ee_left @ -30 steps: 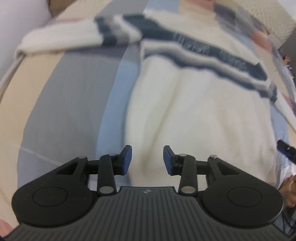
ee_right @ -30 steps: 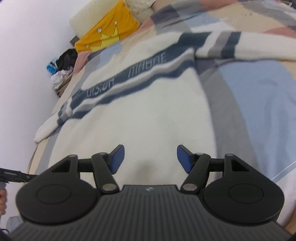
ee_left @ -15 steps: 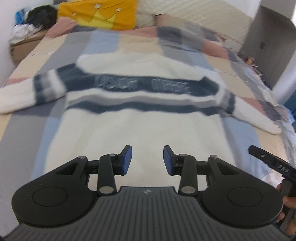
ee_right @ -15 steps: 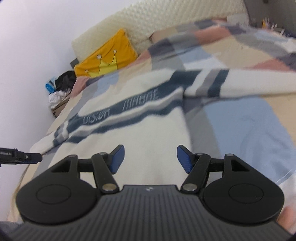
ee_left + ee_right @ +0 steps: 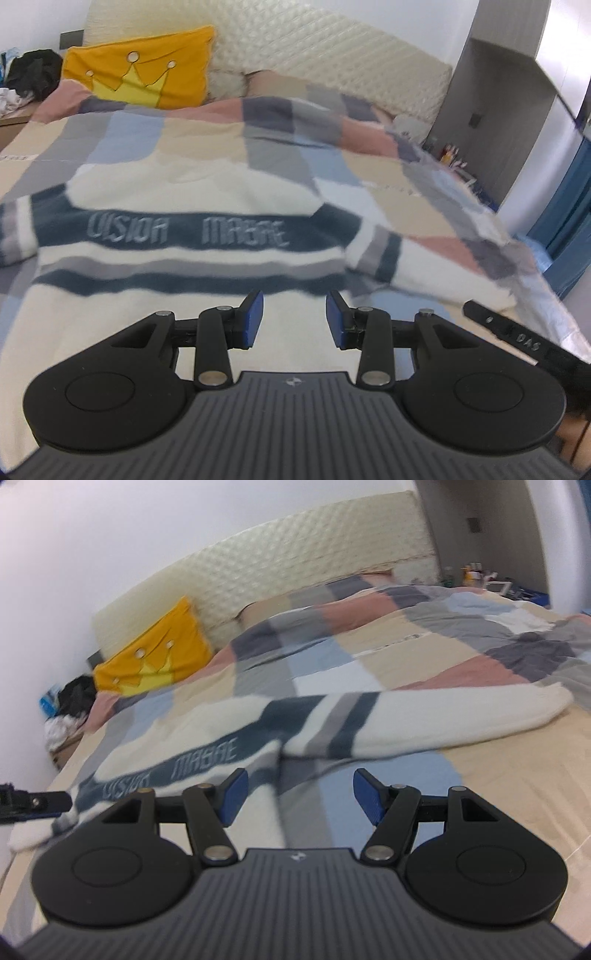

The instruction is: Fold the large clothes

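Sweater (image 5: 177, 206) lies flat and face up on the bed (image 5: 517, 760), cream fleece with navy and grey bands, raised lettering on the chest, both sleeves spread out sideways. Neither tool holds anything: the left tool (image 5: 293, 319) has its blue pads moderately apart over the lower body, the right tool (image 5: 299, 797) stands wider, above the armpit of the right-hand sleeve (image 5: 424, 716). No fold looks started. A good first step is probably to pinch that sleeve near its cuff and carry it across the chest, keeping the thick, plush knit smooth; blur hides fine wrinkles. The checked quilt underneath is soft and may drag along.
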